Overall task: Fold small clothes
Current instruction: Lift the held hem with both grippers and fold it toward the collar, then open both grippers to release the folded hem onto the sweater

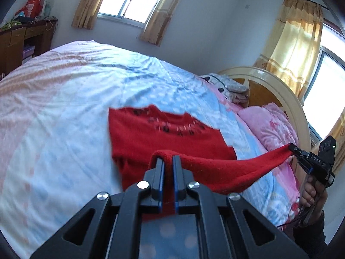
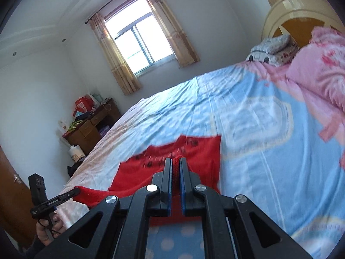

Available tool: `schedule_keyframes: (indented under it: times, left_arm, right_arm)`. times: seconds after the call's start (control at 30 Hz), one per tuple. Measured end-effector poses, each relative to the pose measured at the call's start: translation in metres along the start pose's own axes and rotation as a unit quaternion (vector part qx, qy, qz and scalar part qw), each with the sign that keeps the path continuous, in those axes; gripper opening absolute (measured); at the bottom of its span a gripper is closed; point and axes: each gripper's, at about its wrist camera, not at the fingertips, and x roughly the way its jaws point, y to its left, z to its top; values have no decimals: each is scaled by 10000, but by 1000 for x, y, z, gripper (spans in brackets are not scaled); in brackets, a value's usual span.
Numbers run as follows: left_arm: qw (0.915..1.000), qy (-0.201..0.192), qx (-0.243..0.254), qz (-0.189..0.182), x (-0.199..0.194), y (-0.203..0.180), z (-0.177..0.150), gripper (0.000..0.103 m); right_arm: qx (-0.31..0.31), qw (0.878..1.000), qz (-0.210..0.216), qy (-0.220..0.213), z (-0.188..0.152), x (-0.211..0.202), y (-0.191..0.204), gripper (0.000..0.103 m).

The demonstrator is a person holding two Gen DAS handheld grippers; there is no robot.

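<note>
Your left gripper (image 1: 168,158) has its two fingers closed tight on a bunched fold of the red sweater (image 1: 159,133), the knit pinched between the blue pads and hanging over their tips. Ahead of that gripper the body of the sweater lies flat on the blue and pink bedspread (image 1: 64,108), its dark patterned collar band at the far side. From the pinch a strip of the red knit stretches away to the right, lifted off the bed, and ends in your right gripper (image 1: 293,146), which is clamped on its far end.

From the right wrist view, your right gripper (image 2: 175,161) grips a ridge of the red sweater (image 2: 200,151) between its closed fingers, with the flat part of the garment just beyond the tips. Off to the lower left, your left gripper (image 2: 76,192) holds the other end of the raised edge.

A pink quilt (image 1: 271,127) is heaped to the right of the sweater, near the curved headboard (image 1: 280,90). A wooden desk (image 2: 90,129) stands far ahead, left of the right gripper.
</note>
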Motion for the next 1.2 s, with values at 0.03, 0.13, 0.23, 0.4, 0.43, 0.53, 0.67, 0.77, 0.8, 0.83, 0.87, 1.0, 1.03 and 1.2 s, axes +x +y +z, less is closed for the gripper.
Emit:
schedule_keyframes:
  times: [0.03, 0.13, 0.23, 0.4, 0.43, 0.53, 0.67, 0.77, 0.8, 0.83, 0.87, 1.0, 1.03, 1.2]
  left_arm:
    - [10000, -19, -10, -2, 4, 2, 7, 8]
    - [10000, -75, -35, 36, 21, 9, 29, 8]
    - [10000, -43, -20, 51, 41, 15, 45, 8]
    - [9994, 127, -37, 308, 79, 32, 62, 8]
    - [9993, 173, -50, 339, 87, 36, 64, 8]
    - [9982, 338, -98, 485, 114, 48, 68, 8]
    - [9951, 639, -172, 729, 153, 66, 66, 8]
    - [9923, 779, -174, 952, 174, 77, 60, 9]
    - [9915, 799, -226, 1000, 177, 80, 59, 14]
    - [9911, 822, -321, 1000, 177, 83, 58, 15]
    - [9915, 801, -456, 918, 172, 86, 56, 15]
    - [9914, 447, -184, 1220, 143, 77, 51, 46]
    - [9912, 375, -100, 1262, 136, 74, 48, 48]
    - [9827, 644, 627, 1619, 140, 55, 26, 66]
  right_arm:
    - [-51, 10000, -32, -4, 9, 9, 2, 5]
    - [-122, 9999, -99, 20, 29, 31, 6, 5]
    - [-212, 9995, -232, 49, 43, 56, 7, 5]
    - [-139, 9986, -457, 225, 57, 107, -3, 5]
    - [-101, 9981, -522, 304, 58, 120, -7, 5]
    - [18, 9960, -687, 566, 55, 157, -21, 5]
    - [11, 9909, -995, 911, 46, 205, -35, 5]
    - [-148, 9848, -1170, 1277, 37, 244, -42, 6]
    - [-194, 9826, -1291, 1324, 36, 251, -44, 6]
    - [-218, 9814, -1381, 1312, 34, 254, -46, 11]
    - [-221, 9811, -1446, 1266, 32, 253, -46, 26]
    - [-227, 9849, -1217, 1207, 20, 237, -34, 61]
    - [-368, 9828, -1235, 1322, 15, 236, -27, 61]
    - [-986, 9647, -963, 2244, -15, 252, 11, 61]
